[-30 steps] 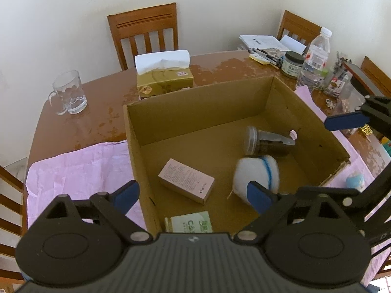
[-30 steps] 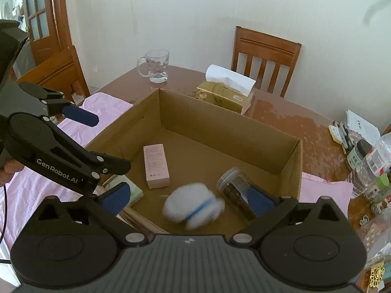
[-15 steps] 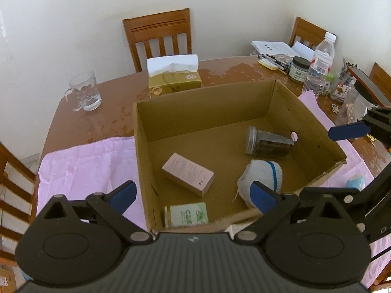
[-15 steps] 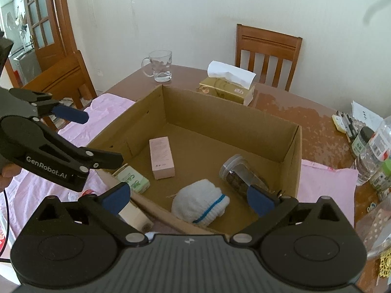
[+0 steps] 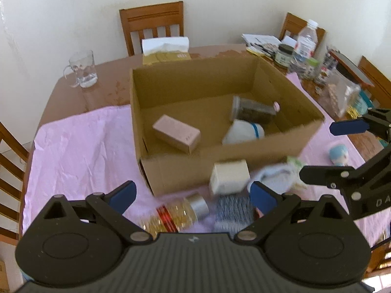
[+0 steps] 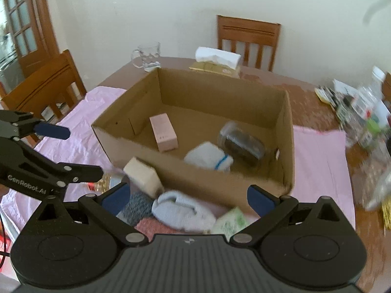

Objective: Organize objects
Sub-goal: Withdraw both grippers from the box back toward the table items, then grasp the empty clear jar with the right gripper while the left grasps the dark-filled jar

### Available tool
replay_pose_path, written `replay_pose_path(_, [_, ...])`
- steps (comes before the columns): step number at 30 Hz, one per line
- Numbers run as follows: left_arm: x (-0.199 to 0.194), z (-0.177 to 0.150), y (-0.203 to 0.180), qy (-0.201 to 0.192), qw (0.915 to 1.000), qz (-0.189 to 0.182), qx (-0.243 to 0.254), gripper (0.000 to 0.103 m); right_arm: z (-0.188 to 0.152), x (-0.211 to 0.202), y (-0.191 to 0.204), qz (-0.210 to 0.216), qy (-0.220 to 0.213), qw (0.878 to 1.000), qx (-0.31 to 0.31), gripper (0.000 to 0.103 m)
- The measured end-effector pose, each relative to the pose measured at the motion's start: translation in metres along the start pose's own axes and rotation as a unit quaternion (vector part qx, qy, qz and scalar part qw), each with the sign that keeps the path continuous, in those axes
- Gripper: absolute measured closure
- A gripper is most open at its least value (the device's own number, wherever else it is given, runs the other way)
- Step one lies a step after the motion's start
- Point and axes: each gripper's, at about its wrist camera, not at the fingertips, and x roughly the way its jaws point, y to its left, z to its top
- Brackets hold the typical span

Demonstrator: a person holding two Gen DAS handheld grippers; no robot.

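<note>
1. Cardboard box on the worktop's pink cloth contains pink carton, white sock, and clear jar lying on its side.
2. Left tool and right tool: both spread wide, empty, near the worktop's front edge.

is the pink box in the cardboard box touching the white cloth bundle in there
Apart. In the right wrist view, bare cardboard floor shows between the pink box and the white bundle; the left wrist view shows the same gap.

Even daylight is seen; motion blur is noted toward 3 o'clock; fisheye bending and dark corners are recorded.
</note>
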Motion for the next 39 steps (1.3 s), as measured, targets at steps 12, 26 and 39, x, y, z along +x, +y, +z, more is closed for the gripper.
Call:
replay_pose_path(12, [-0.008, -0.05, -0.008, -0.001, 0.9985, -0.039, 0.039, 0.002, -0.064, -0.02, 0.02, -0.059, 0.031, 0.995, 0.071, 0.0])
replay_pose_path(26, [0.0, -0.091, -0.015, 0.023, 0.9978, -0.042, 0.045, 0.002, -0.098, -0.043, -0.014, -0.118, 0.039, 0.983, 0.136, 0.0])
replay_pose_path(39, [0.022, -0.094, -0.015, 0.051, 0.9977, -0.008, 0.045, 0.002, -0.102, -0.026, -0.068, -0.102, 0.048, 0.983, 0.146, 0.0])
